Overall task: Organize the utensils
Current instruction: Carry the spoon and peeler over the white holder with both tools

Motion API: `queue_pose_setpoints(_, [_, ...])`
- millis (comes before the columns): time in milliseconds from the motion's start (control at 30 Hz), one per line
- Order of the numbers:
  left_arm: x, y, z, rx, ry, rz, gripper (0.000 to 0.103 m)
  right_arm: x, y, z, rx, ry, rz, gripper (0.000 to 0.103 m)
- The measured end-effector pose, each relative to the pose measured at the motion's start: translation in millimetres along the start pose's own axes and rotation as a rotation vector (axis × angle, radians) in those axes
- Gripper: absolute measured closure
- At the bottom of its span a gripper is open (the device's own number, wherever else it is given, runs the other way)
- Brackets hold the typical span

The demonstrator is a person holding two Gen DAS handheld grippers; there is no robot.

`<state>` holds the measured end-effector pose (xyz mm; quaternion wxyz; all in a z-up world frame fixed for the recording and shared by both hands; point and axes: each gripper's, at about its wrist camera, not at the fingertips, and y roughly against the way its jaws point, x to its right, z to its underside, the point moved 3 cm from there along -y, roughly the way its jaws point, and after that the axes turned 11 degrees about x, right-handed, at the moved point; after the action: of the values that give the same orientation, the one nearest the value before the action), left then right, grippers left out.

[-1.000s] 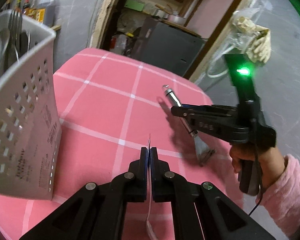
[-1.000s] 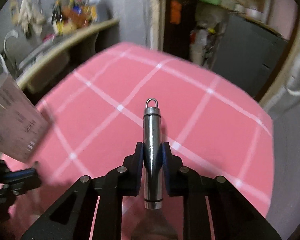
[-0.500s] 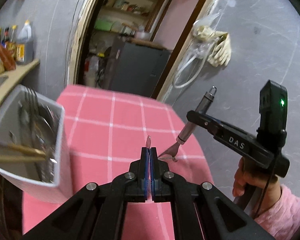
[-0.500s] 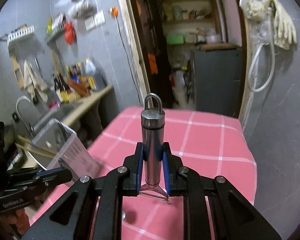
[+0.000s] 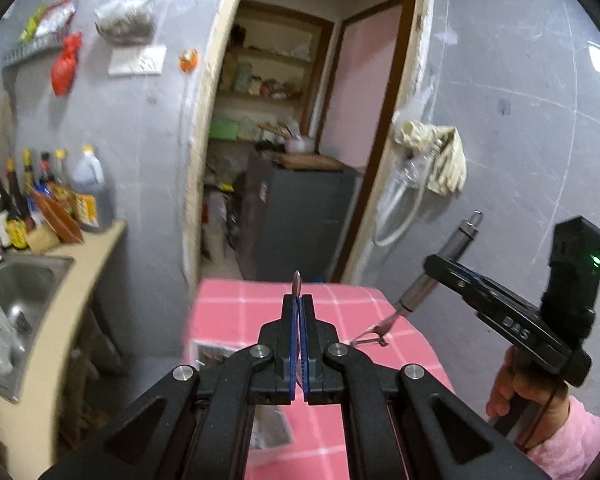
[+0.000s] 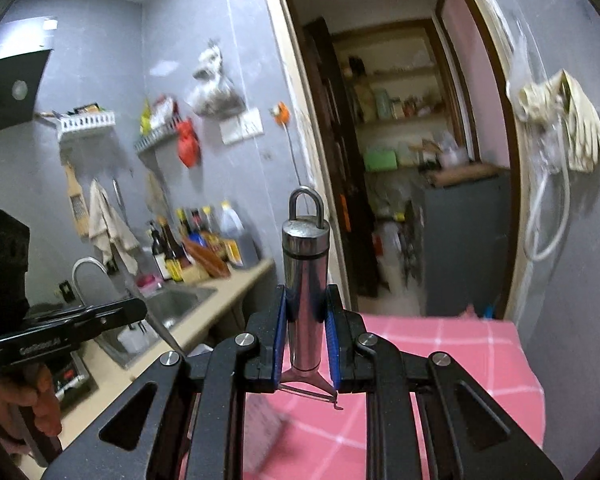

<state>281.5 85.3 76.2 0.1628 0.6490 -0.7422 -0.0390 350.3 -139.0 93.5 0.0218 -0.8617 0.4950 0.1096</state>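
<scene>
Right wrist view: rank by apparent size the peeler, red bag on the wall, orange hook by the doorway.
1. Peeler, clamped in the right gripper; it sits close to the lens, so its size is exaggerated.
2. Red bag.
3. Orange hook, smallest.

The worktop (image 6: 480, 364) wears a pink cloth crossed by thin white lines in a wide check. Each claw, left (image 5: 300, 312) and right (image 6: 307, 320), is black with blue pads and silver rivets. The peeler (image 6: 305, 280) is shiny steel grey. A sleeve (image 5: 572, 436) is fluffy pale pink. The walls (image 5: 520, 120) are grey with faint white scratches. The cabinet (image 5: 300, 216) in the doorway is dark grey; the door (image 5: 360, 80) is pale pink, framed brown. A bag (image 5: 64, 66) on the wall is red. The sink (image 5: 16, 292) is silver and its counter (image 5: 76, 300) beige. The gloves (image 6: 572, 128) are cream.
</scene>
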Motion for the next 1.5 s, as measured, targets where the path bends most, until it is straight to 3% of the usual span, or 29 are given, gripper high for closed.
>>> queue_pose_setpoints(133, [-20, 9, -12, 0.052, -0.028, -0.037, 0.101, -26, 1, -4, 0.037, -0.008, -0.029, 0.087])
queue_pose_setpoints(267, [-33, 7, -13, 0.06, -0.057, -0.057, 0.101, -49, -7, 5, 0.02, -0.015, -0.074, 0.087])
queue_pose_setpoints(533, [-47, -12, -2, -0.004, -0.087, -0.056, 0.101, -74, -24, 39, -0.075, -0.007, -0.137, 0.087])
queue_pose_setpoints(767, [-50, -20, 9, -0.063, -0.111, -0.039, 0.101, -76, -36, 66, -0.132, -0.051, -0.18, 0.087])
queue_pose_setpoints(967, [-56, -25, 19, -0.106, -0.106, -0.037, 0.101, -73, -38, 71, -0.12, -0.069, -0.183, 0.087])
queue_pose_setpoints(1267, [-58, -24, 22, -0.116, -0.096, -0.039, 0.101, -76, -42, 75, -0.11, -0.1, -0.226, 0.087])
queue_pose_setpoints(1500, [-61, -27, 28, -0.136, -0.077, -0.042, 0.101, -68, -55, 97, -0.169, -0.116, -0.204, 0.087])
